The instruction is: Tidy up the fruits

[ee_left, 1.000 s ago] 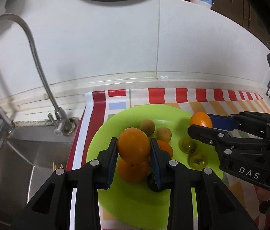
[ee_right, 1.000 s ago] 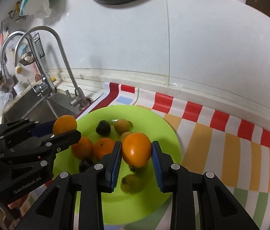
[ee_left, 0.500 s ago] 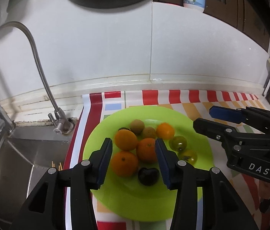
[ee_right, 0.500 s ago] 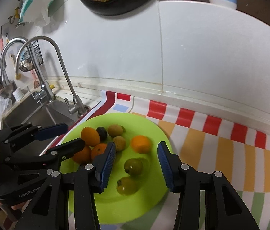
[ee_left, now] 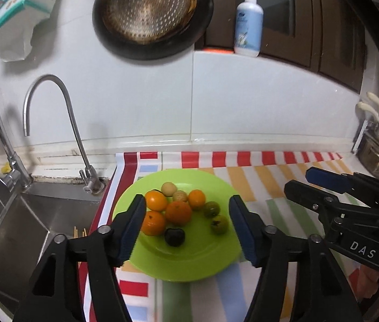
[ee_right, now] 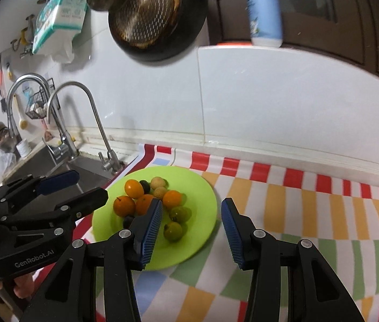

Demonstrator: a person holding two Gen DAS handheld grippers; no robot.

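A lime-green plate (ee_left: 189, 260) on the striped cloth holds several oranges (ee_left: 178, 212), two green tomatoes (ee_left: 219, 224), two small tan fruits (ee_left: 168, 188) and a dark plum (ee_left: 174, 237). My left gripper (ee_left: 187, 201) hovers above and in front of the plate, its jaws opening and gripping nothing. My right gripper (ee_right: 191, 204) also hangs open and empty, above the plate's (ee_right: 205, 214) right side. In each wrist view the other gripper shows at the side: the right gripper (ee_left: 300, 181) and the left gripper (ee_right: 88, 185).
A steel sink (ee_left: 41, 220) with two faucets (ee_left: 71, 123) lies left of the striped cloth (ee_left: 256, 177). On the white wall hang a strainer pan (ee_left: 149, 10) and a tissue pack (ee_left: 14, 2). A soap bottle (ee_left: 248, 24) stands on the ledge. Utensils (ee_left: 374, 131) sit far right.
Both grippers let go of the oranges they held, which now lie on the plate. Both drew back and up from the plate, and the left jaws spread wider.
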